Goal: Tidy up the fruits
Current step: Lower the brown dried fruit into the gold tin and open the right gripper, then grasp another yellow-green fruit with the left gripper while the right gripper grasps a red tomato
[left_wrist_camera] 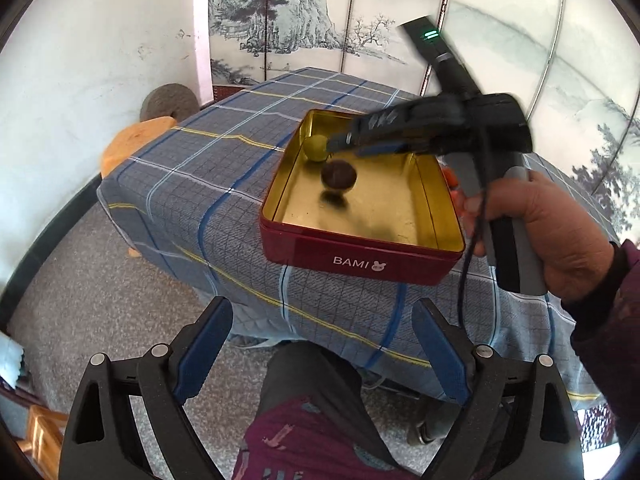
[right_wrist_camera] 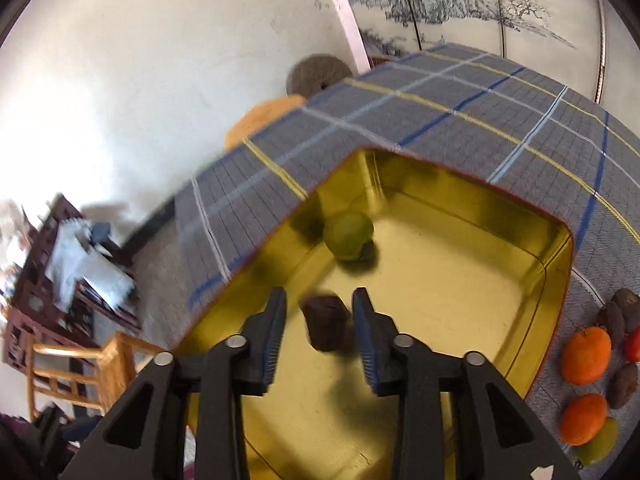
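one tin [right_wrist_camera: 558, 276]; inside it, one green fruit [right_wrist_camera: 347, 236], one dark fruit [right_wrist_camera: 326, 326]; outside, two oranges [right_wrist_camera: 585, 355].

"BAMI" with rabbit logo, white print, red tin [left_wrist_camera: 360, 256] front wall

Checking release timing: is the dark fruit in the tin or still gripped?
In the tin, released: the dark fruit sits between the right gripper's open fingers, gaps on both sides.
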Demonstrator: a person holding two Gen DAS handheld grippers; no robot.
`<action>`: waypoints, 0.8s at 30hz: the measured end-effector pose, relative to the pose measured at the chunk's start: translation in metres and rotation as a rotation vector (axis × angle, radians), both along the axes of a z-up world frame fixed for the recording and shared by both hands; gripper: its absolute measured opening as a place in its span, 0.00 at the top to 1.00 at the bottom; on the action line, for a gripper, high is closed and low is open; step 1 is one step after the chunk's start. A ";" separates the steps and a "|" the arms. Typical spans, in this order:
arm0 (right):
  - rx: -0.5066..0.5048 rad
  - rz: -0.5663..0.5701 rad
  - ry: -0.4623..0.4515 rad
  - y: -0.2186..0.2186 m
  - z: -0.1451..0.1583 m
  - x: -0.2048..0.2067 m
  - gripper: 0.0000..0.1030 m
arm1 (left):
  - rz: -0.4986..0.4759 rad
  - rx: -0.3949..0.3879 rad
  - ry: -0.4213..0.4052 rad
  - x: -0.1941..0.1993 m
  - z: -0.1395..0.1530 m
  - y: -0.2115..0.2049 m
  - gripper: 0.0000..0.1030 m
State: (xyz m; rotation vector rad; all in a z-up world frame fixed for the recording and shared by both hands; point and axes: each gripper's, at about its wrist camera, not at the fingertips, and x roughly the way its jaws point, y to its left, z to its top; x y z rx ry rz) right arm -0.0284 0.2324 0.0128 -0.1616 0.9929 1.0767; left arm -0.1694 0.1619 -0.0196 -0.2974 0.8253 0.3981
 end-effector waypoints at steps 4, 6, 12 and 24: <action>0.165 -0.107 -0.021 -0.057 0.025 0.004 0.34 | -0.006 -0.030 0.004 0.001 -0.004 0.003 0.12; 0.173 -0.153 -0.075 -0.102 0.031 -0.003 0.35 | -0.028 -0.047 -0.001 0.002 -0.005 0.002 0.11; -0.010 -0.231 -0.122 -0.173 0.001 -0.017 0.54 | -0.121 -0.024 0.019 0.012 -0.009 -0.018 0.11; -0.121 -0.158 -0.212 -0.126 -0.033 -0.011 0.56 | -0.146 0.047 0.074 0.015 -0.010 -0.030 0.11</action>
